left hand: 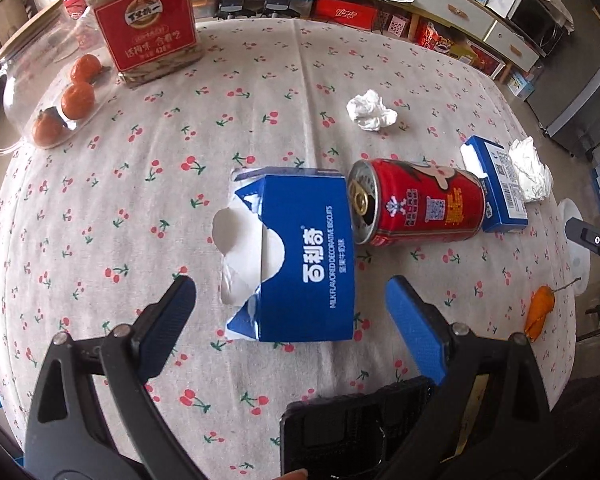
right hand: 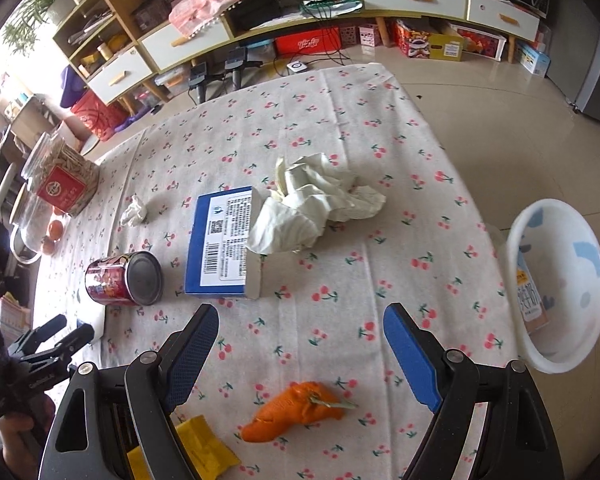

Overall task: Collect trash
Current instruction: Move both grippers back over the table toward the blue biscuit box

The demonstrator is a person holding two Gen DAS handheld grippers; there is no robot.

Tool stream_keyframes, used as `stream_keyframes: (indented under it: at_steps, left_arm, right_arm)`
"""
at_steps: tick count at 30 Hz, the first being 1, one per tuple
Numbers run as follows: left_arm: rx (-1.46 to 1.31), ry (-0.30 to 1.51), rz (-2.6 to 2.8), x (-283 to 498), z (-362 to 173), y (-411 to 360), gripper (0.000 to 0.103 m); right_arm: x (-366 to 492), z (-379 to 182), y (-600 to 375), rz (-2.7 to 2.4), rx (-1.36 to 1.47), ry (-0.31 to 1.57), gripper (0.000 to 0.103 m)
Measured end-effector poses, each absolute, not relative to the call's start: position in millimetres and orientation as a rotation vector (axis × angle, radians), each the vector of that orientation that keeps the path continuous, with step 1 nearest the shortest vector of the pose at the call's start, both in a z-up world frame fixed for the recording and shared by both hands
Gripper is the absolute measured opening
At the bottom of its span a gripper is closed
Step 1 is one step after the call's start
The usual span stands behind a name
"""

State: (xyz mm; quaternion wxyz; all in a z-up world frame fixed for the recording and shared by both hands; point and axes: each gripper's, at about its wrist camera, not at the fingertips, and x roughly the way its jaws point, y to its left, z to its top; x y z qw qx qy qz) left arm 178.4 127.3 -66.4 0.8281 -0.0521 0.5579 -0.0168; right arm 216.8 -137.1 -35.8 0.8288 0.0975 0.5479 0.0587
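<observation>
My left gripper [left hand: 290,312] is open above a torn blue biscuit box [left hand: 300,258] lying on the cherry-print tablecloth [left hand: 140,184]; the box sits between and just beyond the fingertips, untouched. A red drink can [left hand: 416,204] lies on its side to its right, then a second blue box [left hand: 496,184] and crumpled tissue [left hand: 530,170]; another tissue wad [left hand: 371,111] lies farther back. My right gripper [right hand: 300,344] is open over an orange peel [right hand: 296,406], with the second blue box [right hand: 220,242], a large crumpled tissue [right hand: 316,200] and the can [right hand: 124,279] beyond. The left gripper [right hand: 66,332] shows at the lower left.
A white bowl-shaped bin [right hand: 556,284] holding a carton stands off the table's right edge. A seed jar [left hand: 144,20] and a glass jar of tangerines [left hand: 56,96] stand at the far left. A yellow wrapper [right hand: 196,448] lies by my right gripper. A dark phone-like object [left hand: 356,428] lies near the front edge.
</observation>
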Motion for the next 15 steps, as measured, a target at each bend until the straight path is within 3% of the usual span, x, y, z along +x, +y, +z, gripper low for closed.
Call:
stream_keyframes:
  at_steps: [1,2,7,9,15]
  left_arm:
    - [-0.124,1.188,-0.034,179.9,-67.8,130.1,0.086]
    - [-0.142,1.197,-0.037,180.0,-69.5,132.8,0.074]
    - [-0.176,1.178,-0.047,172.0,-65.3,137.7,0.066]
    - [-0.163,1.157,-0.050,165.7,-57.6,138.7,0.051]
    - [-0.193,1.152,-0.020,153.1,-53.9,154.6,0.050]
  right_arm:
    - [218.7,-36.9,-133.2,0.129,0.201,1.166,0.086]
    - [220.2,-37.9,-129.7,0.134,0.194,1.168,0.086]
    - [225.0,-43.0,-115.3,0.153,0.158,1.181,0.086]
    - [225.9,-44.7,-111.1,0.163,0.150,1.185,0.086]
    - [232.2,-50.5,-99.1,0.194,0.135,1.194,0.086]
